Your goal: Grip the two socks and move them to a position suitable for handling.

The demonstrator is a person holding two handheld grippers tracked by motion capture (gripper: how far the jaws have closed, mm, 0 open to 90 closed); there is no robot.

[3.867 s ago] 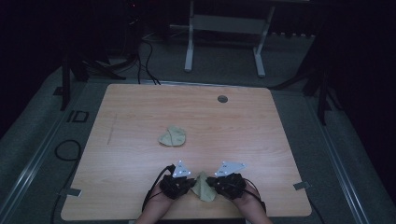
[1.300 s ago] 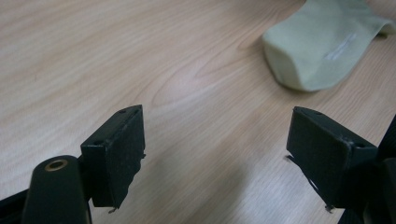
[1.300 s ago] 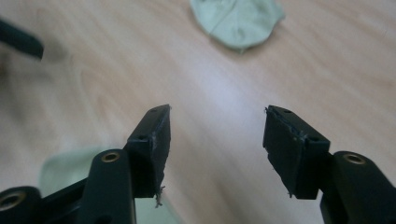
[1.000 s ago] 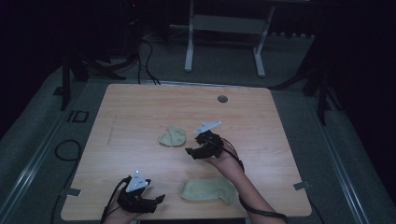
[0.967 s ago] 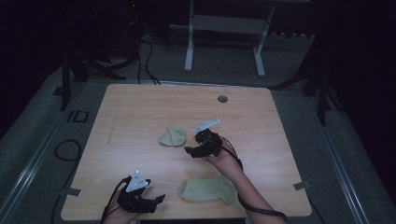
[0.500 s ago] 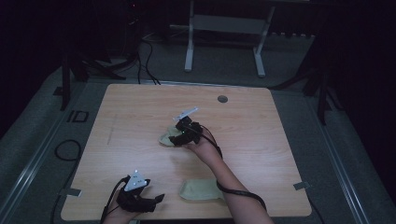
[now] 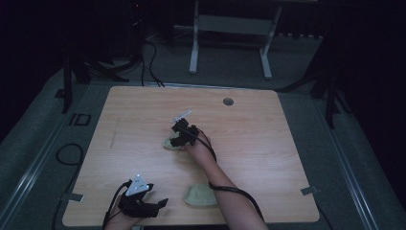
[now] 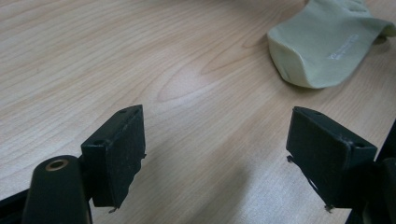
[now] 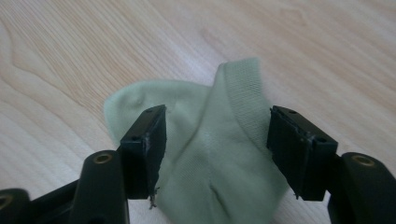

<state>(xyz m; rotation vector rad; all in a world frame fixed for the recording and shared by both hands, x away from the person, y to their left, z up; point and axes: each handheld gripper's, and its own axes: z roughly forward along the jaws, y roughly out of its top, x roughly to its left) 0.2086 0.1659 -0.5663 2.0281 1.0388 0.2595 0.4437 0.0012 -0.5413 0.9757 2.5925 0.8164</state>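
Centrally on the wooden table (image 7: 287,143), a crumpled pale green sock (image 9: 205,154) was lain over by the right gripper (image 9: 215,154), which was poised just above it; its jaws were seen apart, the fabric showing between them, no pad pressing on it; they had just been opening slightly. Near the table's front edge a second pale green sock (image 7: 201,195) was laid flat; beside it the left gripper (image 7: 160,205) was held with jaws wide apart over bare wood.
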